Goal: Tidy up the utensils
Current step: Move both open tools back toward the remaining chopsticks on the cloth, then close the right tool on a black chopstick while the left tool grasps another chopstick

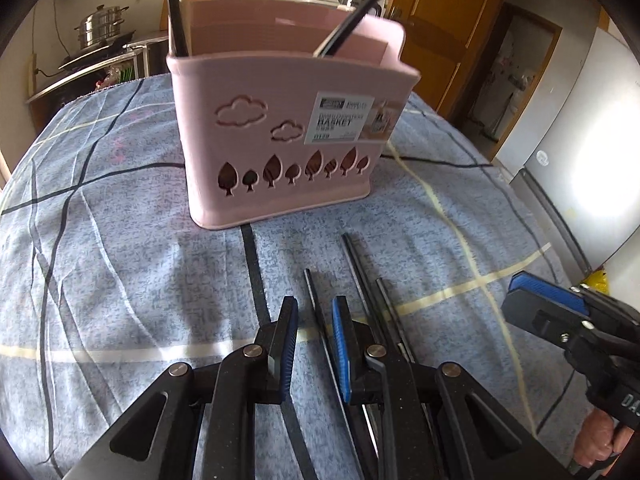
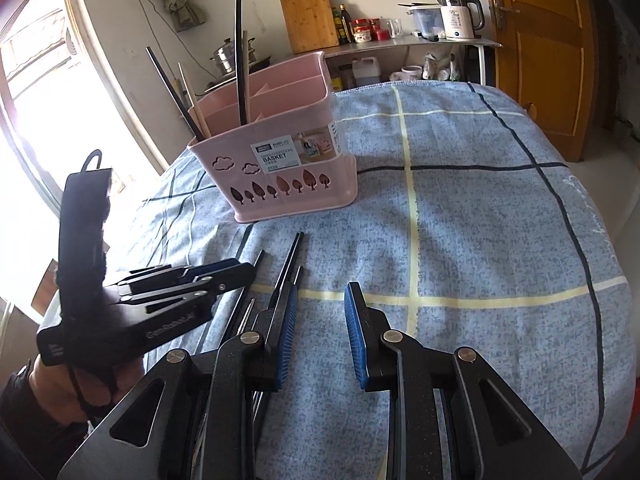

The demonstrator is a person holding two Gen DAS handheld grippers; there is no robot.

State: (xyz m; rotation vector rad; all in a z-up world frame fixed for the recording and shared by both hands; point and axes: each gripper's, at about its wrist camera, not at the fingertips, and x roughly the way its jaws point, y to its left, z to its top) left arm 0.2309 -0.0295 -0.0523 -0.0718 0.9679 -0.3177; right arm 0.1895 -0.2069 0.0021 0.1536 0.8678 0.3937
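On the blue checked cloth (image 1: 120, 264), in front of the pink basket (image 1: 280, 152), black chopsticks (image 1: 360, 276) lie lengthwise, tips toward it. Left gripper (image 1: 314, 312) narrowly parted, straddling one chopstick; right gripper (image 2: 320, 300) half open, empty.

Ahead of the jaws stands a pink basket (image 1: 280, 152) of matt, finely ribbed plastic bearing a glossy paper label (image 1: 344, 116). The desk's cloth (image 2: 480, 240) is soft, mottled blue and creased. Beneath the jaws lie smooth, dark, semi-gloss chopsticks (image 1: 360, 272). The left gripper (image 1: 314, 332) is matt black plastic with ridged blue rubbery pads (image 1: 342, 344) and bright metal pins.
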